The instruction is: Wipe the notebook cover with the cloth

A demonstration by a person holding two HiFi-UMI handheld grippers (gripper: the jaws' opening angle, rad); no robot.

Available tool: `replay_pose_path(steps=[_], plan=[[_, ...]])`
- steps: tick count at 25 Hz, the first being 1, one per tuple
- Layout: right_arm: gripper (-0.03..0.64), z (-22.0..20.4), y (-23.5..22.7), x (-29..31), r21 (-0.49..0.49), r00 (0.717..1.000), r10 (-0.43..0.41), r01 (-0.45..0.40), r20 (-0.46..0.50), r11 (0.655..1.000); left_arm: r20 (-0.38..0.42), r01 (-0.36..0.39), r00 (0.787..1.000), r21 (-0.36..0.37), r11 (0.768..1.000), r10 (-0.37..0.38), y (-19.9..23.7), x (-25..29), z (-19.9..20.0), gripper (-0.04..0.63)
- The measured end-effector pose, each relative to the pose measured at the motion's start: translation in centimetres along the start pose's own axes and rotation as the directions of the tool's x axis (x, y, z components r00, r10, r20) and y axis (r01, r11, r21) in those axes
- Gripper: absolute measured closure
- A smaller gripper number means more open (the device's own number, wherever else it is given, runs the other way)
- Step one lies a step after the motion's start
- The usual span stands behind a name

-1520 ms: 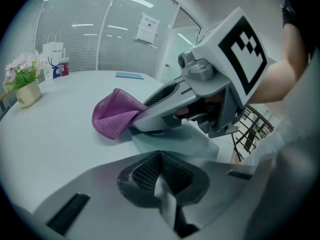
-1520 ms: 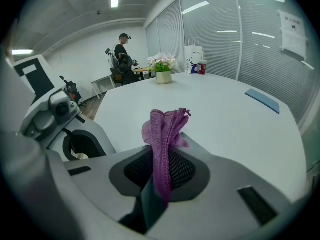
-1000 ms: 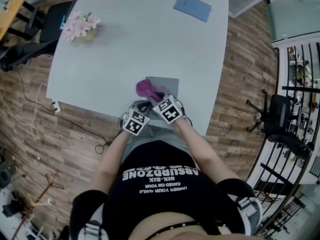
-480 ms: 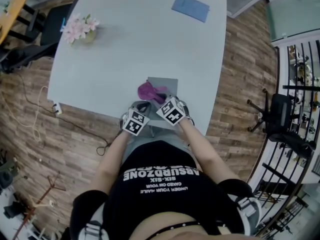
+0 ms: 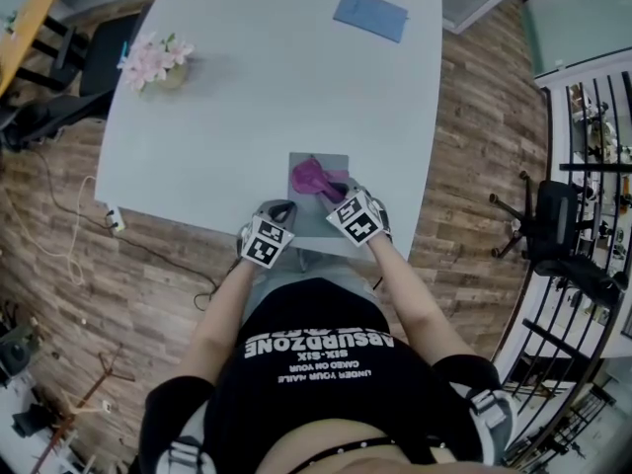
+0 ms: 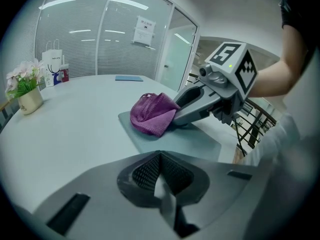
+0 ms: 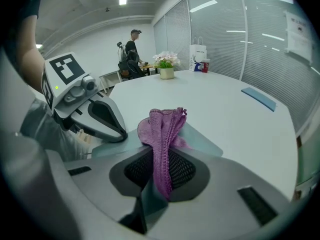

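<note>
The right tool (image 7: 161,170) is gripping the purple cloth (image 7: 161,126). Its 2 jaws are pressing together on 1 fold of the fabric, and the rest of the cloth is bunching out beyond the tips. In the head view this bunch is resting on the far half of the grey notebook (image 5: 321,210). The notebook is lying flat on the white desk (image 5: 247,97), close to the edge nearest the person.

The left tool (image 6: 160,166) is holding its 2 jaws together with nothing between them. Its tip is sitting at the notebook's near left corner, but the views are not showing whether it is pressing down there.

A flower pot (image 5: 153,62) and a blue flat item (image 5: 370,15) are lying well apart from the notebook, on the far side of the desk.
</note>
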State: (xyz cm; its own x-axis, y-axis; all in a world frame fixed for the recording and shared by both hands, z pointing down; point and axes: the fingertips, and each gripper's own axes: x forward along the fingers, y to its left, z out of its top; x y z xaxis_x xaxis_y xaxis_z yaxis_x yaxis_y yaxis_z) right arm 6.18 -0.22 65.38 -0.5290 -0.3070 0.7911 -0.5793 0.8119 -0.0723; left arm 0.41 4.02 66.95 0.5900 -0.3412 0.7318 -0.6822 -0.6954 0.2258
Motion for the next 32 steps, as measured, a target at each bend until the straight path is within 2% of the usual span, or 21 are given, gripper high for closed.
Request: replay_pose_path(steps=[8, 16, 25, 32], plan=[[0.541, -2.0, -2.3, -2.0, 0.108, 0.997, -0.078, 0.077, 0.014, 0.991, 0.004, -0.007, 1.000, -0.004, 1.000, 0.007, 0.0, 0.1, 0.0, 0.580], [0.540, -2.2, -2.3, -2.3, 0.201, 0.991, -0.127, 0.117, 0.036, 0.972, 0.017, -0.019, 1.000, -0.021, 1.000, 0.019, 0.0, 0.0, 0.1, 0.580], [0.540, -2.8, -1.4, -2.9, 0.268, 0.993, -0.096, 0.074, 0.069, 0.961, 0.027, -0.034, 0.999, -0.030, 0.999, 0.035, 0.1, 0.0, 0.1, 0.580], [0.540, -3.8, 0.2, -3.5, 0.304, 0.997, -0.058, 0.038, 0.057, 0.952, 0.030, -0.034, 0.999, -0.037, 0.999, 0.036, 0.1, 0.0, 0.1, 0.580]])
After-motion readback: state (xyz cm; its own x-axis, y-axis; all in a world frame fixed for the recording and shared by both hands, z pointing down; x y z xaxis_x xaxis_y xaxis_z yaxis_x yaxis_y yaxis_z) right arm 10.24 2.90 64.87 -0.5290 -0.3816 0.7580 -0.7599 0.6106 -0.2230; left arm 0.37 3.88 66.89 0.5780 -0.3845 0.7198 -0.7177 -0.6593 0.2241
